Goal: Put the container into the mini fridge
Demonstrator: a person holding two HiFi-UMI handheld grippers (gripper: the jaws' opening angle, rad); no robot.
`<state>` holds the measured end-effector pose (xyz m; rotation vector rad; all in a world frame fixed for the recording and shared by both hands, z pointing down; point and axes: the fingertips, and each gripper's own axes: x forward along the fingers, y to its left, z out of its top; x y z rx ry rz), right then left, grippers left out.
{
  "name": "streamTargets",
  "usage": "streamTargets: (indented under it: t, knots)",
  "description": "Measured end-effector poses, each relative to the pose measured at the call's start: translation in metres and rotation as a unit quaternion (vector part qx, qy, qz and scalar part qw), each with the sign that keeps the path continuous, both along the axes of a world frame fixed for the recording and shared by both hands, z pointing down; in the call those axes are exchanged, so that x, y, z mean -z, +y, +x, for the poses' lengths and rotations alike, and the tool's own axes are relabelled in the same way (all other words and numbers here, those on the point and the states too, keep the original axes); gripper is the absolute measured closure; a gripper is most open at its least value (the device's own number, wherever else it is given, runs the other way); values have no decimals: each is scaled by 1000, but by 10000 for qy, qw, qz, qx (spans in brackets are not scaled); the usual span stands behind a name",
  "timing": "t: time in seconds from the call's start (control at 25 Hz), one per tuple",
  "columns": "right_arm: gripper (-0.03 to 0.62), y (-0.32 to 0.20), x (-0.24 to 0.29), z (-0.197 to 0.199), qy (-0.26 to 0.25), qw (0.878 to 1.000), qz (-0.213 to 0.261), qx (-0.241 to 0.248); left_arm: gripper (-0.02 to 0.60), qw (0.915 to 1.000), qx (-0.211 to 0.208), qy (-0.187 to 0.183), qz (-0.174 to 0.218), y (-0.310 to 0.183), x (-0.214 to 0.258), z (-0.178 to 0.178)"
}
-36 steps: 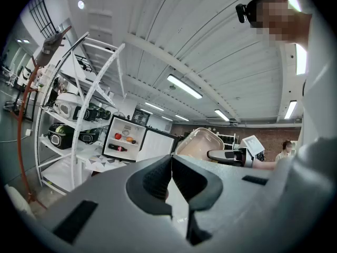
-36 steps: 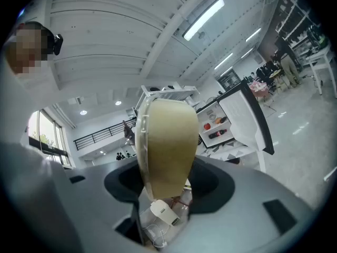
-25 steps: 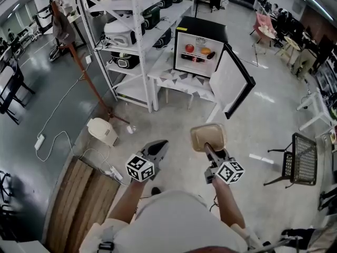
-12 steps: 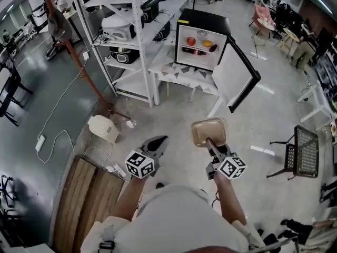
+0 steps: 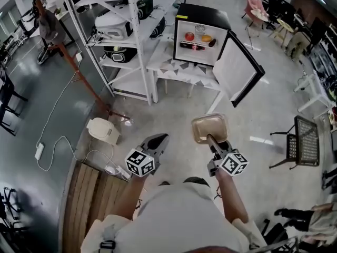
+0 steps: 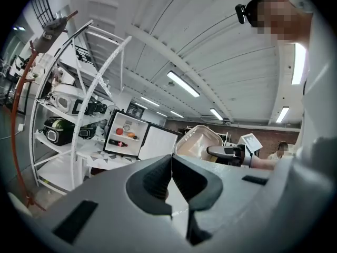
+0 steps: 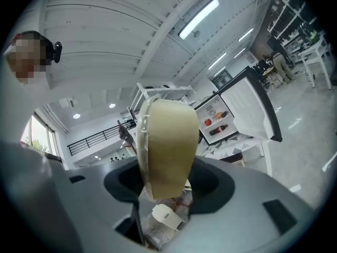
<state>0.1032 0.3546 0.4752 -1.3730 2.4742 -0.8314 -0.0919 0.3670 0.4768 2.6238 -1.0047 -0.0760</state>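
- The container [image 5: 209, 128] is out in front of you, over the floor, well short of the mini fridge [image 5: 200, 31]. The fridge sits on the white desk [image 5: 176, 71] at the far side, and its door [image 5: 236, 68] is swung open to the right.
- Your right gripper [image 5: 211, 140] is clamped on the container's near edge, so the body sticks out past the jaws toward the fridge. In the right gripper view the container [image 7: 166, 141] stands edge-on between the jaws of that gripper [image 7: 168, 186].
- Your left gripper [image 5: 160, 139] carries nothing. The left gripper view shows its jaws [image 6: 171, 179] pressed together.
- Handling: this is a shallow tan tray with thin walls, and it looks empty from above. It is probably light and a bit flexible.
  - A one-edge grip lets it droop or pivot, so carry it level and don't squeeze harder, or the rim may buckle.
  - The thin lip you already hold is the only good place to take hold. Don't grip the smooth bottom.
- Hard to make out:
  - The fridge holds a red fruit, an orange one, a dark bottle and something pale on the upper shelf. You cannot judge the free shelf space from here.
  - The container hides where the right pads actually touch it.
  - What it is made of is unclear.
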Motion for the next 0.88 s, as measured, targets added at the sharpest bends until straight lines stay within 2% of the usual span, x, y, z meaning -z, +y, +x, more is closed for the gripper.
streamTargets:
  t: [0.2, 0.44, 0.88]
  knots:
    - [362, -7, -3, -11, -15, 10000, -55, -79, 575, 9998, -87, -201, 2, -6, -7, -11]
    - [362, -26, -6, -14, -44, 9999, -156, -57, 575, 9999, -36, -145, -80, -24, -10, -11]
    - [362, -114, -19, 5, -125, 9996, -194, 155, 575, 9992, 250, -278, -117, -101, -18, 4]
